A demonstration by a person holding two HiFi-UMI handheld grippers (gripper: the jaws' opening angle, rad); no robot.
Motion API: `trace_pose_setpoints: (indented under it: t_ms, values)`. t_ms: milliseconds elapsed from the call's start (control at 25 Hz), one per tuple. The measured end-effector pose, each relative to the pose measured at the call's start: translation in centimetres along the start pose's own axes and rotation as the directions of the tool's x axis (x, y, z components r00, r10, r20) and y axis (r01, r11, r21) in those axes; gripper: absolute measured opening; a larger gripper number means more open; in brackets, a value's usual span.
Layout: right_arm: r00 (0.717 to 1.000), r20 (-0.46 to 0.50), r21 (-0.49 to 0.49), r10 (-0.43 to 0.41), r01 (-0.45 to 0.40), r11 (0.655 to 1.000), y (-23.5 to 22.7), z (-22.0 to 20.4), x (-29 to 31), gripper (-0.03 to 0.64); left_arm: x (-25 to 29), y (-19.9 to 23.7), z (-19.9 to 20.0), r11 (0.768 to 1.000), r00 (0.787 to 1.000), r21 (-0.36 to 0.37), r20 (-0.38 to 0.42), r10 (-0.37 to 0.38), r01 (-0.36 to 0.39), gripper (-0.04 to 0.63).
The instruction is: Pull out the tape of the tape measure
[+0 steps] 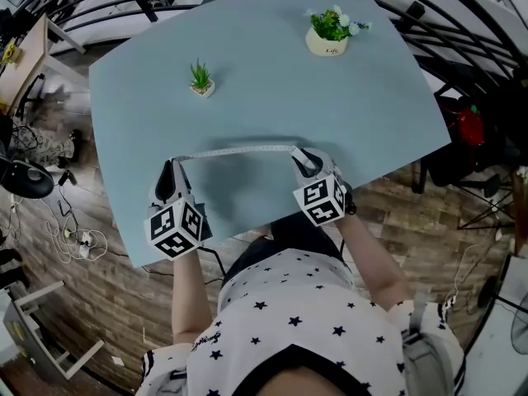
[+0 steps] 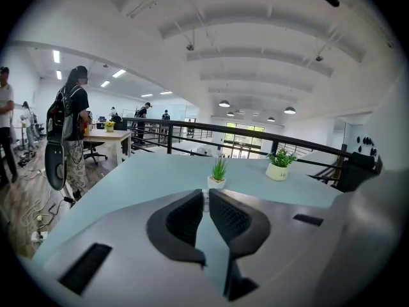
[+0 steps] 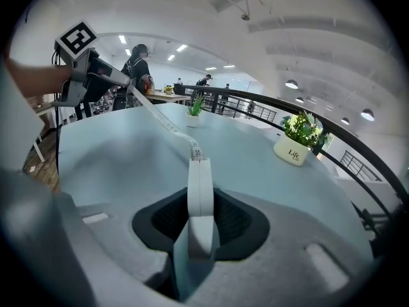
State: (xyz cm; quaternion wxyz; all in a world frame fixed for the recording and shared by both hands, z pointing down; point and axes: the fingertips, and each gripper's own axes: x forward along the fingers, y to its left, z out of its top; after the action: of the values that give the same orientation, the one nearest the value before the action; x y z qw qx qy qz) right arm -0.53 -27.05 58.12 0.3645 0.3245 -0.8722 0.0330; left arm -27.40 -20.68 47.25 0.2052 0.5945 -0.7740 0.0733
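Stretching between both jaws, tape (image 1: 239, 150)

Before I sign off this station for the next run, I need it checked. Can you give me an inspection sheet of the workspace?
Surface: light blue table on a wooden floor.
Job's things: tape pulled out and stretched between the two grippers; white tape measure case.
Clutter: small grass plant and flowering plant in a pot marked Life, both beyond the tape.
Grippers: left gripper shut on the tape's end; right gripper shut on the tape measure case.
Cables: loose cables on the floor left of the table.
Surroundings: black railing behind the table; person with a backpack by a desk.
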Motion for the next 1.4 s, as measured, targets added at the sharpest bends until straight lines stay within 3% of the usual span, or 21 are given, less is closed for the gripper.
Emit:
trace_pose_setpoints:
  t_ms: [680, 1000, 1400]
  values:
    - [1.0, 0.028, 0.069, 0.006, -0.008, 0.998, -0.2, 0.9, 1.3, 0.104, 1.1, -0.7, -0.3, 1.0, 1.0, -0.013, -0.015, -0.002, 0.001, 0.034]
    - [0.999, 0.048, 0.099, 0.002, -0.007, 0.995, -0.4, 1.9, 2.3, 0.11, 2.8, -3.7, -2.1, 0.996, 0.994, -0.006, -0.069, -0.086, 0.085, 0.035]
    - [0.997, 0.078, 0.126, 0.004, -0.014, 0.992, -0.5, 3.4, 3.2, 0.115, 4.9, -7.5, -5.3, 0.983, 0.969, 0.005, -0.169, -0.182, 0.185, 0.035]
